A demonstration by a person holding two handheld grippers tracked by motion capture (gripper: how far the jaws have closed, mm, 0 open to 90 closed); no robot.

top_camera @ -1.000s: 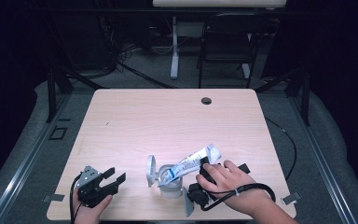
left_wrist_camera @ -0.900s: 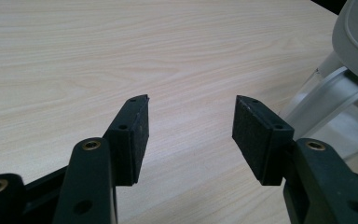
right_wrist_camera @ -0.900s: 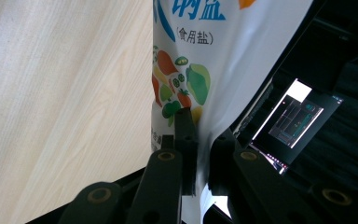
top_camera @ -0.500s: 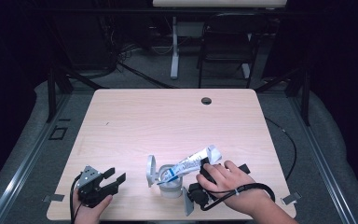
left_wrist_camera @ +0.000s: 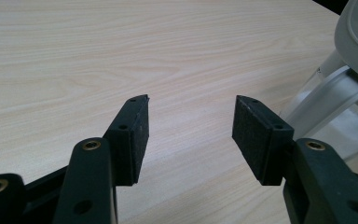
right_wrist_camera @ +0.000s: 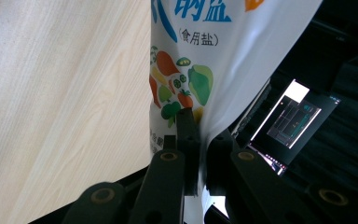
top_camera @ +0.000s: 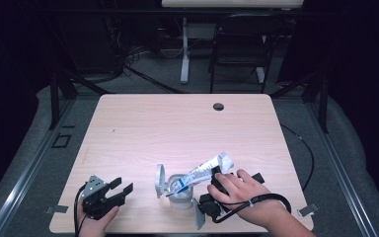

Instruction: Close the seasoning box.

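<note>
At the left near edge of the table [top_camera: 128, 128] we found the left gripper [top_camera: 121, 189] resting in the person's left hand [top_camera: 94, 222], its jaws spread wide with only bare wood between them; in the left gripper view the pads [left_wrist_camera: 256, 133] touched nothing. Just to its right stood a clear plastic container [top_camera: 180, 195] with its grey lid [top_camera: 160, 180] flipped up on the left side, so the mouth was open. A white salt bag [top_camera: 202, 173] lay tilted over that mouth, its lower end at the opening and its upper end raised toward the right. The right gripper [right_wrist_camera: 200, 140], held in the right hand [top_camera: 237, 190], pinched the bag's edge; its jaws had just been closing, with the bag between them. We judged the work to be mid-pour: the container was opened and the bag brought into place. Whether any salt had gone in we could not tell. Emptying, setting the bag down and shutting the lid remained.
</note>
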